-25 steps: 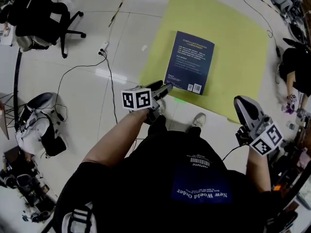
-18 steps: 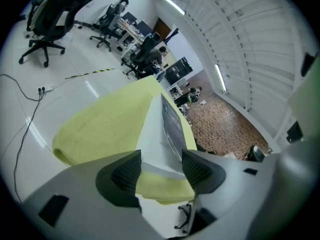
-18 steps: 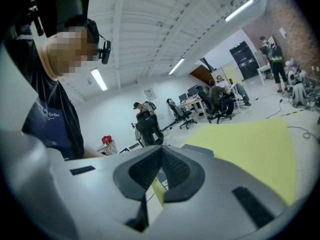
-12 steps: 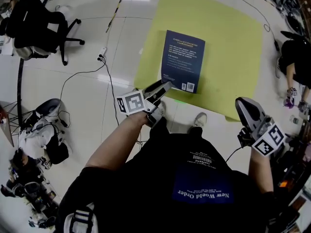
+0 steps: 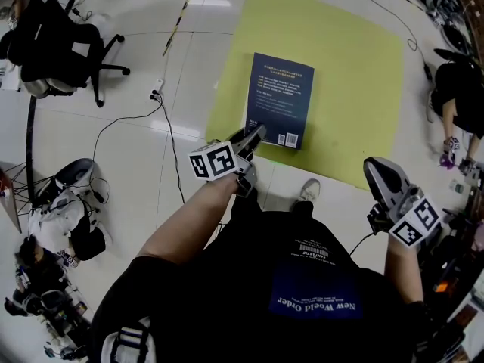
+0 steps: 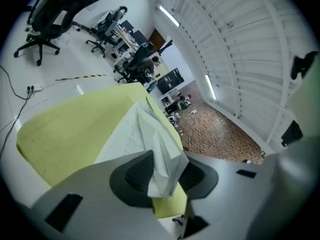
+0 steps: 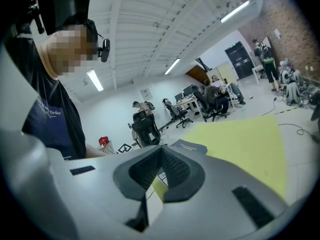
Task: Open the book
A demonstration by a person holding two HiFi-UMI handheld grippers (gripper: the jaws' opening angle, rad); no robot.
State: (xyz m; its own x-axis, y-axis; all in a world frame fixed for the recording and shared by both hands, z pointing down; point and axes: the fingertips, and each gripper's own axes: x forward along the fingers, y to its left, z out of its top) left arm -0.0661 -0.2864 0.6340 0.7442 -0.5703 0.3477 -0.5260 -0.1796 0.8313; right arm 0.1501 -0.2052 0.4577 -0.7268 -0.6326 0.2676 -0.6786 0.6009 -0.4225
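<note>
A dark blue book (image 5: 278,97) lies shut, back cover up, on a yellow mat (image 5: 355,66) on the floor. My left gripper (image 5: 255,133) is at the book's near left corner. In the left gripper view a lifted wad of white pages (image 6: 160,149) fills the gap between the pads of the left gripper (image 6: 162,171); its jaws have just been closing on it. My right gripper (image 5: 374,165) hangs off to the right, short of the mat, shut and empty. The right gripper (image 7: 159,156) looks toward the book (image 7: 187,146) from the side.
A black office chair (image 5: 68,32) stands at the far left. A power strip with a black cable (image 5: 156,93) lies left of the mat. The person's shoe (image 5: 308,189) is at the mat's near edge. Bags (image 5: 68,203) sit at left; another person (image 5: 457,97) crouches at right.
The left gripper's jaws have narrowed from wide open onto the book's near left corner. The right gripper has hardly shifted.
</note>
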